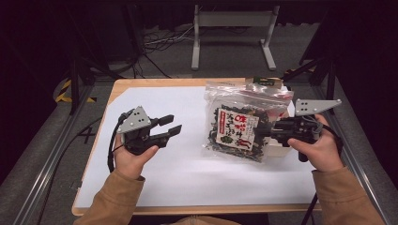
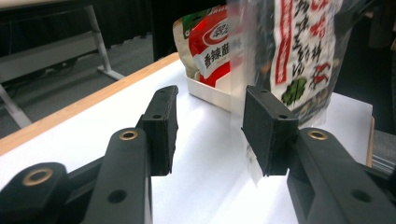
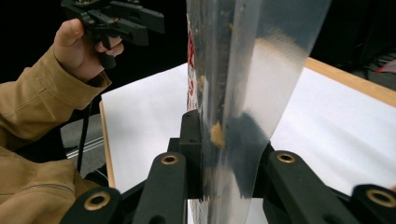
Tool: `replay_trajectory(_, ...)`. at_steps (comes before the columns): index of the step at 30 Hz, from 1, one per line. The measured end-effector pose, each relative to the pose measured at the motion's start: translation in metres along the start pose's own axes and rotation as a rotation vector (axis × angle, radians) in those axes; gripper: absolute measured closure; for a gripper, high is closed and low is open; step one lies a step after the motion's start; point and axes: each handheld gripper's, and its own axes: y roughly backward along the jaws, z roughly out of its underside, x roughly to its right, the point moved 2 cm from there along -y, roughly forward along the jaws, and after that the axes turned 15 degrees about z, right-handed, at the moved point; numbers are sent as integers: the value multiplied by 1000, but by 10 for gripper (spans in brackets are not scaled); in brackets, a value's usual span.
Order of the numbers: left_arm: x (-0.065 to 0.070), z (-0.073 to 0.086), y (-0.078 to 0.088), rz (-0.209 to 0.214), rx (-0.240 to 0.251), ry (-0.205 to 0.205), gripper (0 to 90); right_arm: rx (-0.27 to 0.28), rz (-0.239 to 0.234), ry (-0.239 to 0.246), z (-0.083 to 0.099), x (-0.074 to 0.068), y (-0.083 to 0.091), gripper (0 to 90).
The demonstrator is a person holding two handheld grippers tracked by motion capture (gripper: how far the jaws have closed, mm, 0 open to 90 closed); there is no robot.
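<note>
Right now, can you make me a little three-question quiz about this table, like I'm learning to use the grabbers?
1. True or false: the right gripper is shut on the clear zip bag holding a snack packet.
2. How do the jaws of the left gripper stand? A: clamped on the bag. B: open with nothing between them. C: holding the white tray.
3. Fill in: behind the bag, a red and green snack packet stands in a white ____.

Key
1. True; the right gripper view shows its jaws pressing the plastic.
2. B.
3. Tray.
</note>
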Motion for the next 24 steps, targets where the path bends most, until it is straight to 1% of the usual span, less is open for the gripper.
replay_trajectory(5, -3, 3, -2, 1, -14, 4, 552, 20, 33, -4, -6, 7, 11, 751)
replay_trajectory(8, -4, 4, -2, 1, -13, 15, 549, 27, 50, -4, -8, 11, 16, 751)
replay_trajectory(10, -5, 5, -2, -1, -17, 10, 547, 34, 57, -4, -10, 12, 19, 752)
replay_trajectory(11, -5, 6, -2, -2, -14, 20, 546, 36, 60, -4, -10, 13, 20, 751)
replay_trajectory(15, -7, 7, -1, -5, -19, 24, 540, 51, 86, -3, -13, 17, 26, 752)
replay_trajectory(17, -8, 9, 0, -6, -22, 24, 539, 54, 91, -3, -14, 18, 27, 752)
replay_trajectory(20, -8, 11, 0, -4, -21, 35, 534, 63, 117, 0, -16, 22, 32, 752)
replay_trajectory(21, -9, 11, 1, -6, -25, 29, 532, 64, 125, 1, -16, 24, 33, 752)
replay_trajectory(24, -9, 12, 1, -7, -26, 36, 529, 73, 143, 3, -17, 27, 36, 752)
